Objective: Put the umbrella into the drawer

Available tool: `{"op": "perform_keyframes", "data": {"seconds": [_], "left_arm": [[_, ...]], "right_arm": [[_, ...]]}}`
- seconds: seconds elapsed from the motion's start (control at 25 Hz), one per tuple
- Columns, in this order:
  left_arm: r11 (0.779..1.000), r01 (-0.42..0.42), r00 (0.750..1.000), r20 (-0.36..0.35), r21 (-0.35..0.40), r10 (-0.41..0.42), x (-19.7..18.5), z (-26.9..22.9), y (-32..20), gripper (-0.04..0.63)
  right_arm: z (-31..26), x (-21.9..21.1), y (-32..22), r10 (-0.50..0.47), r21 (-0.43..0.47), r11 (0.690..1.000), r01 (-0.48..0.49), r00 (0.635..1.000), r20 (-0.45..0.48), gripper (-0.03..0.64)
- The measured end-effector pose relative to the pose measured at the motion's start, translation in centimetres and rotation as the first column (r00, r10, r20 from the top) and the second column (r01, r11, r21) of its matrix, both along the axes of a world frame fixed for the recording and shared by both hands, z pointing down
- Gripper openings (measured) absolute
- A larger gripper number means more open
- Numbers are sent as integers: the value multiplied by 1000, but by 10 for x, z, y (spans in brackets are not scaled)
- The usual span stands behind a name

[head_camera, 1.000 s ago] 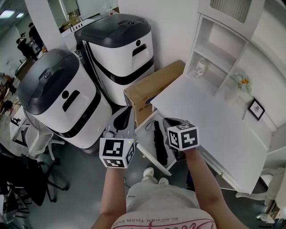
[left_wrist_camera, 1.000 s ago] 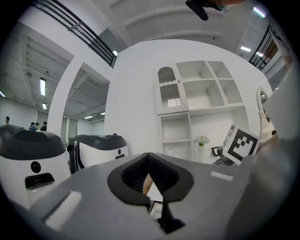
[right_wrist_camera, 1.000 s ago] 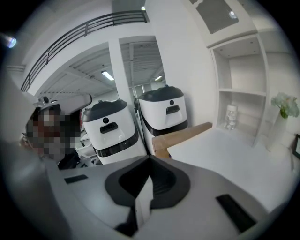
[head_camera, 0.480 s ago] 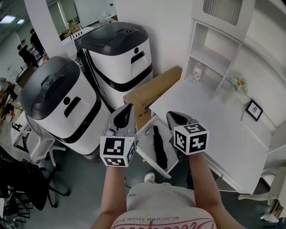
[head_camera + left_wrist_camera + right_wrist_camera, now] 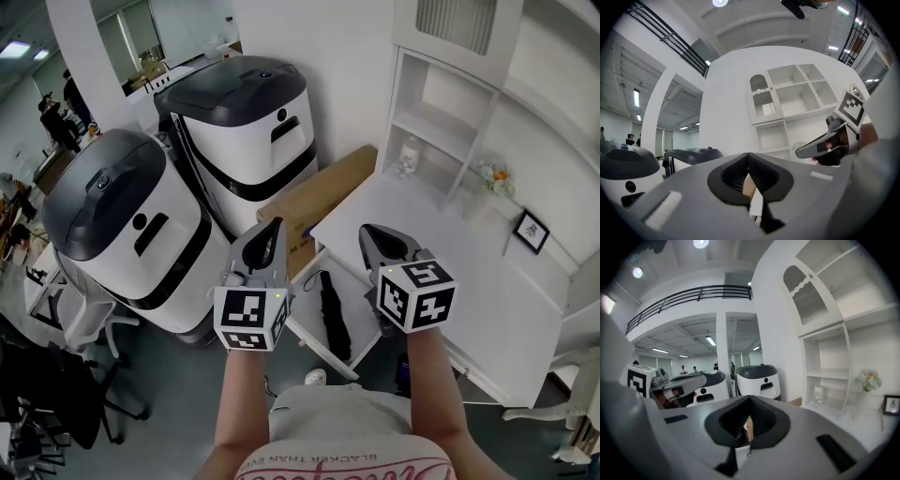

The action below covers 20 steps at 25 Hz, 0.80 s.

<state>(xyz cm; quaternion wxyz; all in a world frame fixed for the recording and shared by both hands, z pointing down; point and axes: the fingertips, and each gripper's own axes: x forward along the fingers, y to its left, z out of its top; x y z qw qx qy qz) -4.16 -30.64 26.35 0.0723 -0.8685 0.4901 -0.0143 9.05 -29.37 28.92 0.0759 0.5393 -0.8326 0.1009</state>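
A folded black umbrella (image 5: 330,309) lies lengthwise inside the open white drawer (image 5: 317,337) under the white desk (image 5: 441,244). Both grippers are held up above the drawer and point level toward the wall. My left gripper (image 5: 273,226) (image 5: 749,161) is shut with nothing between its fingers. My right gripper (image 5: 367,231) (image 5: 749,401) is also shut and empty. Each gripper shows in the other's view: the right gripper (image 5: 820,147) in the left gripper view and the left gripper (image 5: 679,385) in the right gripper view. Neither touches the umbrella.
Two large white machines with dark lids (image 5: 122,225) (image 5: 248,122) stand at the left. A cardboard box (image 5: 323,192) leans between them and the desk. Shelves (image 5: 441,103), a small jar (image 5: 407,157), flowers (image 5: 494,176) and a picture frame (image 5: 531,231) sit at the desk's back.
Both grippers have risen, the right one more, and now stand higher over the drawer. The umbrella has stayed in the drawer.
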Motion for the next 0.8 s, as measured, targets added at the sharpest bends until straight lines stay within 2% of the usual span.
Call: {"op": "perform_keyframes", "data": {"seconds": [0.32, 0.56, 0.8], "left_arm": [[999, 22, 1000, -11, 33, -22, -5, -14, -3, 9], [997, 45, 999, -21, 67, -44, -11, -27, -5, 9], [993, 56, 998, -3, 100, -56, -11, -36, -4, 9]], "right_arm": [[-40, 28, 6, 76, 170, 984, -58, 992, -100, 6], [-74, 58, 16, 90, 243, 966, -86, 996, -6, 6], [-96, 89, 28, 159, 346, 930, -124, 984, -76, 8]]}}
